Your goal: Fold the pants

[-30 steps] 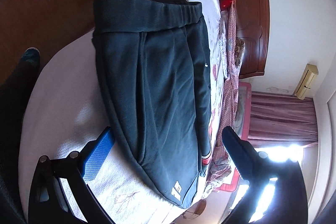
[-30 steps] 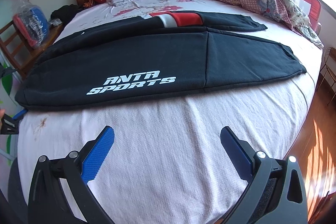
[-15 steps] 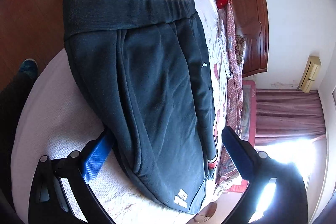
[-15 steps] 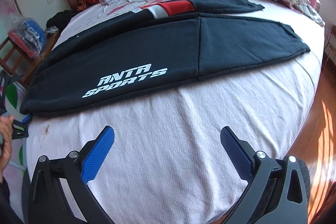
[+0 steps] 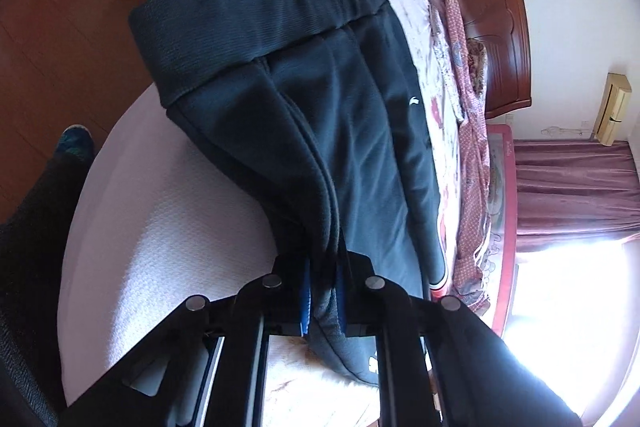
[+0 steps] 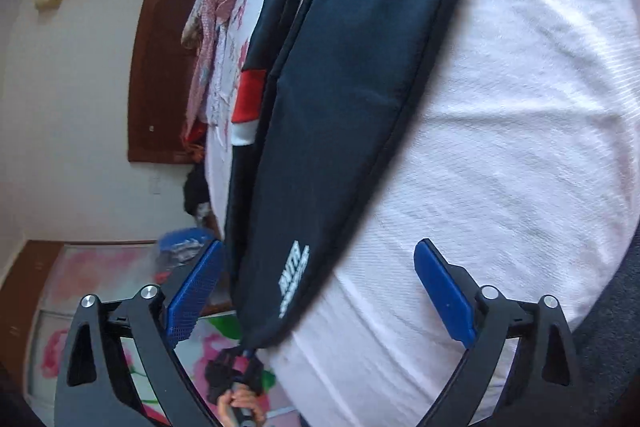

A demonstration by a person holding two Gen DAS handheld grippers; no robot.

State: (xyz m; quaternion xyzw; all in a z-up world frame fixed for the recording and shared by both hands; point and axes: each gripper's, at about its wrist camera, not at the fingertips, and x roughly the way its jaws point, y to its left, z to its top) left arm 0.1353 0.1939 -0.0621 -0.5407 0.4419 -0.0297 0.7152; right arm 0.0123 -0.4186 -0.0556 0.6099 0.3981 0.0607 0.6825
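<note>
Left gripper (image 5: 322, 291): jaws together, clamped on a bunched edge of the pants (image 5: 320, 131) near the waistband (image 5: 256, 27); cloth fills the space between the blue pads. It points down and along the garment from the edge of the bed (image 5: 168, 219).

Pants: dark, laid lengthwise across the white bed cover, one leg stacked on the other, with a red and white panel (image 6: 248, 99) showing on the far side. Judged soft, thick and limp. They should sag and drag when lifted and will not hold a crease unaided. They appear neither fragile nor slippery. Best hold is judged to be a seam or hem through both layers, so the legs stay aligned.

Right gripper (image 6: 316, 291): rolled well onto its side, pointing down along the pants. Its jaws are apart but closing, straddling the long outer edge by the white lettering (image 6: 294, 279). The pads do not yet press the cloth. The other hand (image 6: 240, 407) is visible low in the right wrist view.
</note>
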